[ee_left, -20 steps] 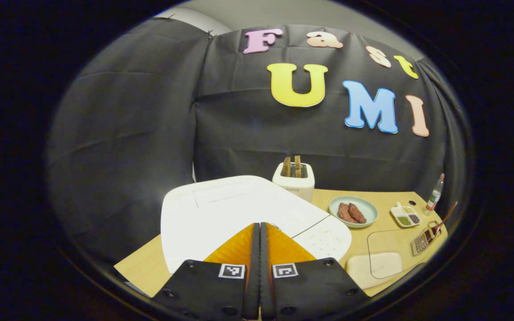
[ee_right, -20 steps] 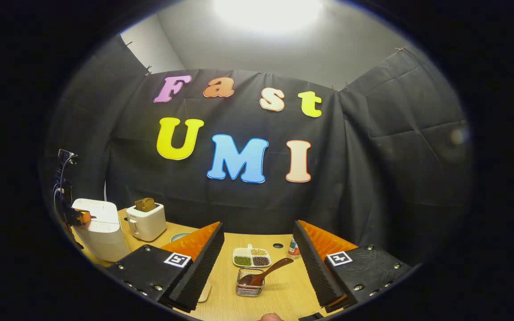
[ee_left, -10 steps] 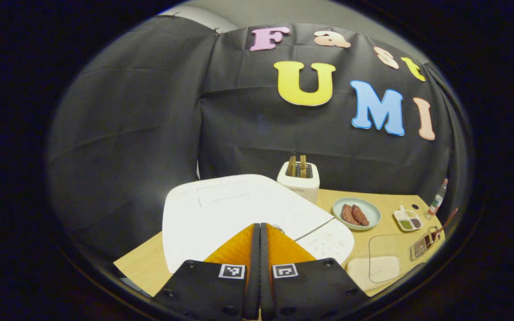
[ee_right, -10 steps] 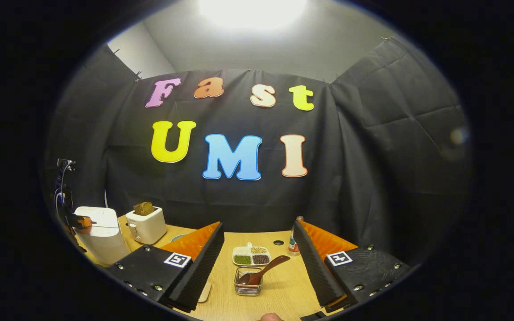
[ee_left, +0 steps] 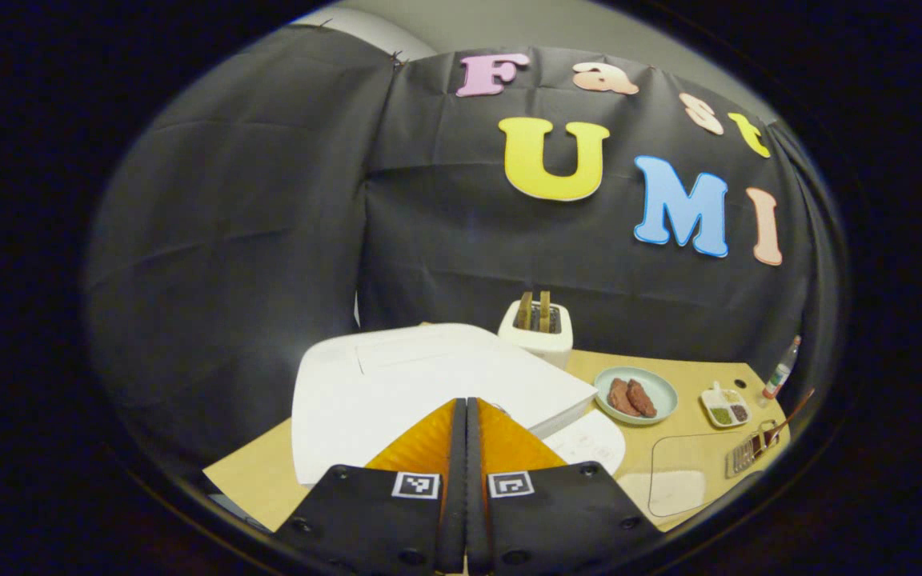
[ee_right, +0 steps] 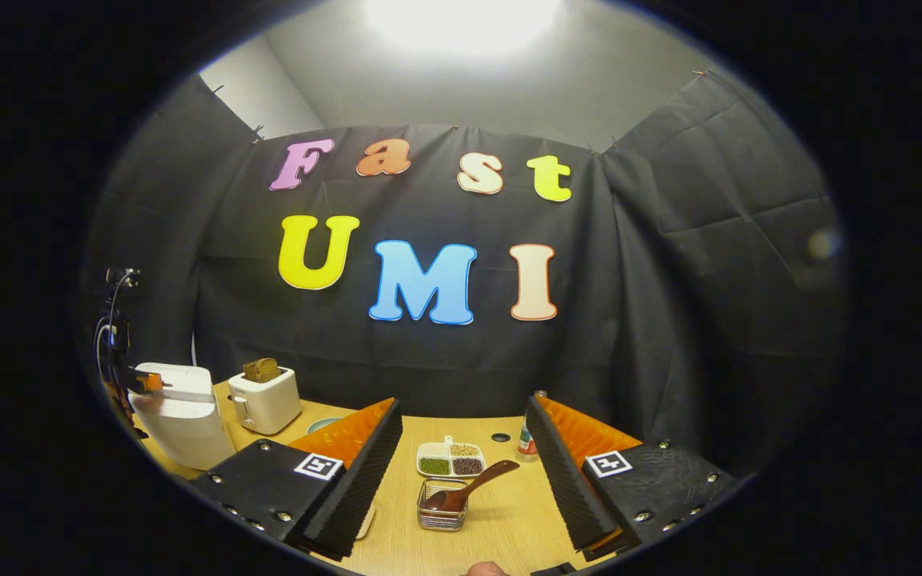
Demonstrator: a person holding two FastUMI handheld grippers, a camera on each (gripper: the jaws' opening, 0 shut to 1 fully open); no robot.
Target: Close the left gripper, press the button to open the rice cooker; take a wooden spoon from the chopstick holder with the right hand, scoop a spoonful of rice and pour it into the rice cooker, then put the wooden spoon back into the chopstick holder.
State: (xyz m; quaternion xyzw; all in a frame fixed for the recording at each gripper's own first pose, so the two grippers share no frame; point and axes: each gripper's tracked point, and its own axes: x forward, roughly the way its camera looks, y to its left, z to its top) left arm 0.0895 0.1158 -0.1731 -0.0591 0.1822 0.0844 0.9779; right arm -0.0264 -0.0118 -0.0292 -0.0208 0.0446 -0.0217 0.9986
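- in the left gripper view the left tool [ee_left: 467, 416] is seen clenched, its orange fingers [ee_left: 429, 440] pressed flat together with nothing between them.
- its tips lie over the front edge of the white cooker [ee_left: 397, 392]; contact with the button cannot be told.
- the cooker lid [ee_left: 429, 372] is seen lifted a little at the front, a gap showing above the control panel [ee_left: 589, 440].
- in the right gripper view the same cooker [ee_right: 181, 416] is found at the far left of the table [ee_right: 501, 520], with the left tool [ee_right: 145, 382] at its top edge.
- the right tool [ee_right: 461, 448] is held released, its fingers [ee_right: 365, 464] spread wide and grasping nothing.
- between those fingers, on the table, a wire holder [ee_right: 442, 506] is seen with a wooden spoon [ee_right: 469, 486] leaning in it, handle tilted up to the right.
- just behind the holder a white divided dish [ee_right: 451, 461] of grains is set; which part holds rice cannot be told.
- a toaster [ee_right: 265, 398] with bread stands beside the cooker.
- a plate [ee_left: 635, 394] with two brown pieces is seen in the left gripper view, between the cooker and the dish [ee_left: 725, 406].
- a small bottle [ee_left: 781, 368] stands at the far right of the table.
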